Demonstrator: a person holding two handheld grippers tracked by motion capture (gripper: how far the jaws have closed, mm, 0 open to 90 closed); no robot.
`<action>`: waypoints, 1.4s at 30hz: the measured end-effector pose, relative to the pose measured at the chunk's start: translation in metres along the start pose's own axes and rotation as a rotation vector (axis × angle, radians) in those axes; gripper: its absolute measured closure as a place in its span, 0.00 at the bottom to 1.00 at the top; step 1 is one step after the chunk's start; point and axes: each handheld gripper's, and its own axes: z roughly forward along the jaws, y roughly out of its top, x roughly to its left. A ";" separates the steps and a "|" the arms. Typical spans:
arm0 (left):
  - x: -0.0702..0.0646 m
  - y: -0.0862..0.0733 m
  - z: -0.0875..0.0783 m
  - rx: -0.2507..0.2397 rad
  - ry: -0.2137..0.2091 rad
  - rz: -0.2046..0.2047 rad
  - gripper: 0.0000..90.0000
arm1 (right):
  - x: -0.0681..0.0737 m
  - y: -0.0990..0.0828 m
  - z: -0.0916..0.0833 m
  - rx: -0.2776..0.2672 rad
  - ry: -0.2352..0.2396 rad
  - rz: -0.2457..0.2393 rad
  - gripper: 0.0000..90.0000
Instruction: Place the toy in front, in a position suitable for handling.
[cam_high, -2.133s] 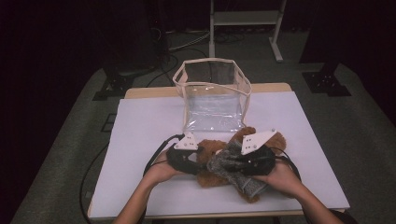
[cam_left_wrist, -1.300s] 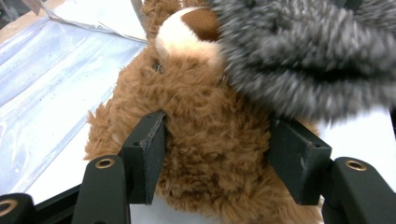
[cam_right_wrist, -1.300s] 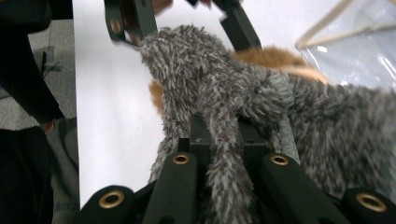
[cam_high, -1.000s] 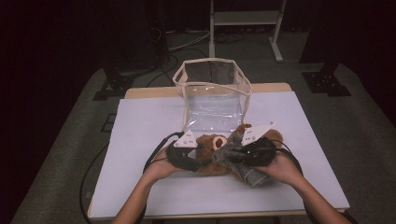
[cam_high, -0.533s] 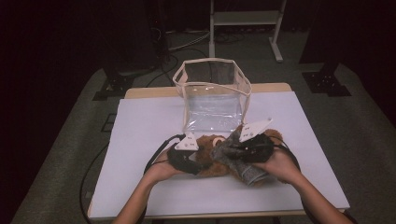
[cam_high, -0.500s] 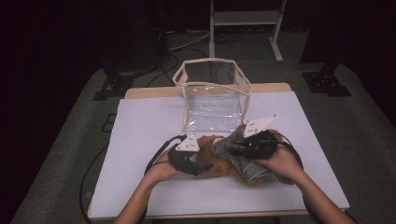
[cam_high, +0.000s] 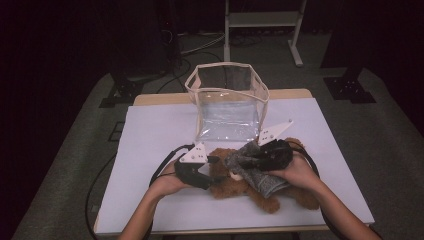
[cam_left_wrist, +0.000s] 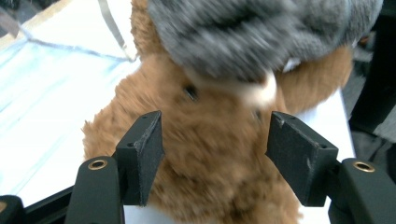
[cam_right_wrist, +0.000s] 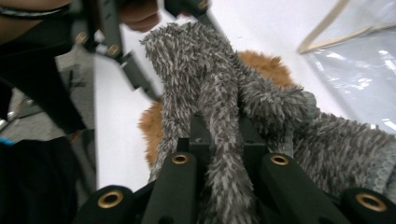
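Observation:
A brown teddy bear (cam_high: 235, 189) lies on the white table cover (cam_high: 150, 130), near the front edge. Its head (cam_left_wrist: 205, 121) sits between the pads of my left gripper (cam_left_wrist: 215, 158), which press into the fur on both sides; those jaws have just opened slightly. A grey fuzzy cloth (cam_high: 260, 177) is draped over the bear's head and upper body. My right gripper (cam_right_wrist: 219, 135) is shut on a fold of this cloth (cam_right_wrist: 187, 60), with brown fur (cam_right_wrist: 152, 126) showing beneath. From above, the left gripper (cam_high: 216, 169) and right gripper (cam_high: 245, 161) point at each other across the bear's head.
A clear plastic bag (cam_high: 227, 100) with beige trim stands open just behind the bear, at the middle back of the table. Both forearms come in from the front edge. Cables loop on the cover beside each hand. Dark floor and a metal stand lie beyond.
The right gripper has drawn the grey cloth a little to the left, farther over the bear's head. The left hand has stayed in place at the head.

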 end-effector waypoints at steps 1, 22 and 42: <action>0.000 0.000 0.002 0.010 -0.007 0.006 0.39 | 0.002 0.000 -0.001 0.004 0.001 -0.005 0.89; -0.007 0.000 0.012 0.037 -0.041 0.015 0.39 | 0.000 -0.002 -0.003 0.024 -0.001 0.000 0.89; -0.014 -0.004 0.012 0.045 -0.070 0.027 0.38 | -0.002 0.006 0.003 0.035 0.024 -0.013 0.89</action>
